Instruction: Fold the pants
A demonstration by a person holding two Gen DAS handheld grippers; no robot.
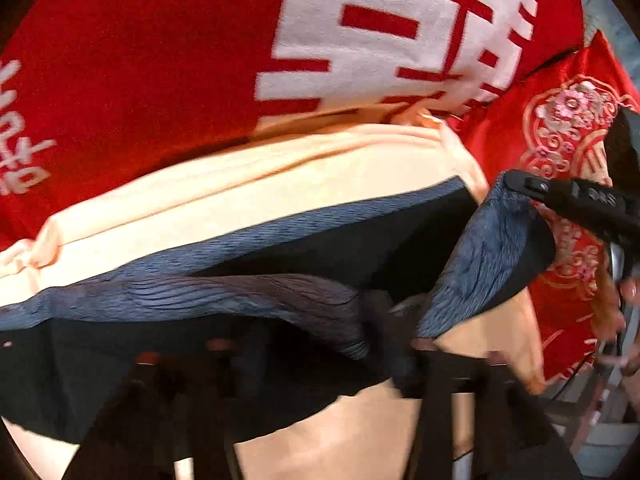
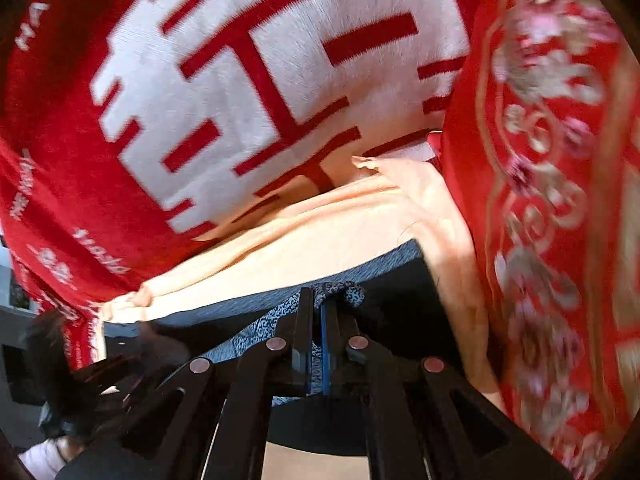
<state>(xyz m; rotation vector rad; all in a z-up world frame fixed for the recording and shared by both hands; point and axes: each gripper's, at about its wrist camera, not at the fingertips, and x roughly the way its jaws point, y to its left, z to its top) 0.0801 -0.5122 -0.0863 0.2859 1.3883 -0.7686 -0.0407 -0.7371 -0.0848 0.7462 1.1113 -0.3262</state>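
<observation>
The dark pants (image 1: 248,292) lay mid-fold on the peach cloth (image 1: 280,176) over the bed; the right gripper (image 2: 318,320) pinched a corner, the left gripper (image 1: 316,352) stood apart, empty. Folding remained unfinished.

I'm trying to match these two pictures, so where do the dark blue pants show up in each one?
Left wrist view: the pants stretch across the lower middle, one end lifted at right.
Right wrist view: the pants sit at bottom centre, pinched in the right gripper.
Shared landmark: the red blanket with the big white character.
</observation>
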